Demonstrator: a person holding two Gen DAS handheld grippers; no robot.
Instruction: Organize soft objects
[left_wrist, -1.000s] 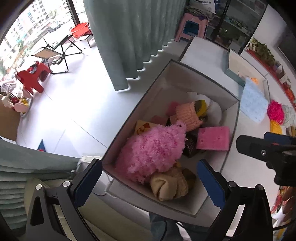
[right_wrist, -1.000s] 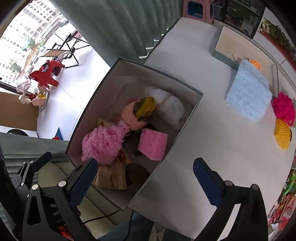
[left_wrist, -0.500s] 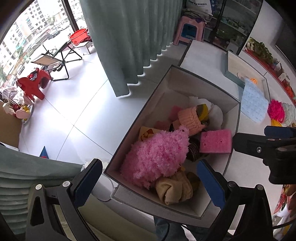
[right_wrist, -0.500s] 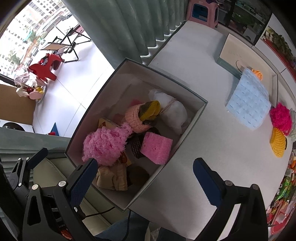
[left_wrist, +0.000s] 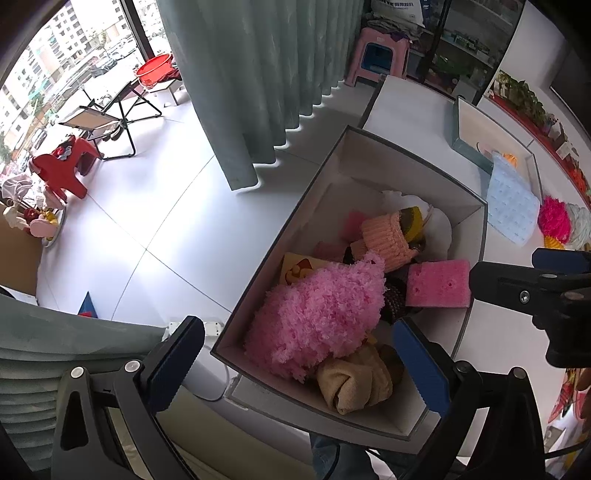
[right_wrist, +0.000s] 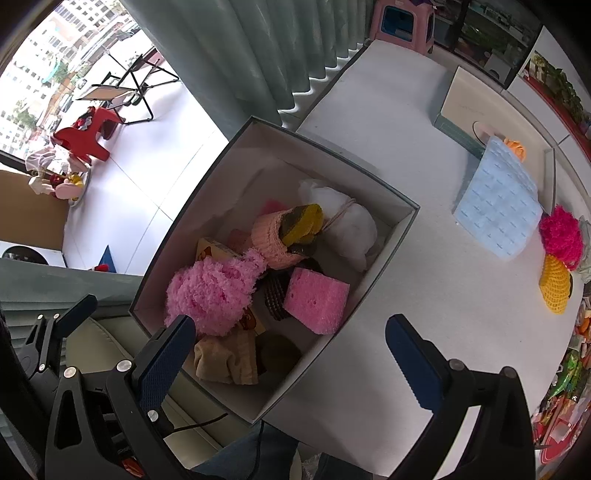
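Observation:
A grey box (left_wrist: 476, 206) (right_wrist: 402, 221) at the table's near corner holds a fluffy pink cloth (left_wrist: 321, 314) (right_wrist: 214, 291), a pink sponge (left_wrist: 439, 282) (right_wrist: 317, 299), a peach knit piece (left_wrist: 388, 240) (right_wrist: 271, 236), a tan cloth (left_wrist: 354, 380) (right_wrist: 229, 360) and a white puff (right_wrist: 343, 218). My left gripper (left_wrist: 299, 365) hovers open above the box's near end, empty. My right gripper (right_wrist: 291, 358) hangs open over the box's near right side, empty. On the table to the right lie a blue mat (right_wrist: 498, 206), a magenta fluffy piece (right_wrist: 561, 232) and a yellow knit piece (right_wrist: 554, 288).
A shallow tray (right_wrist: 461, 107) with an orange item (right_wrist: 515, 146) stands at the table's far side. Green curtains (left_wrist: 266, 74) hang left of the table, with open floor beyond. The right gripper's body (left_wrist: 535, 291) crosses the left wrist view.
Both grippers have risen and drawn back a little, so the box looks smaller and farther. Nothing in the box has moved, and both grippers stay open.

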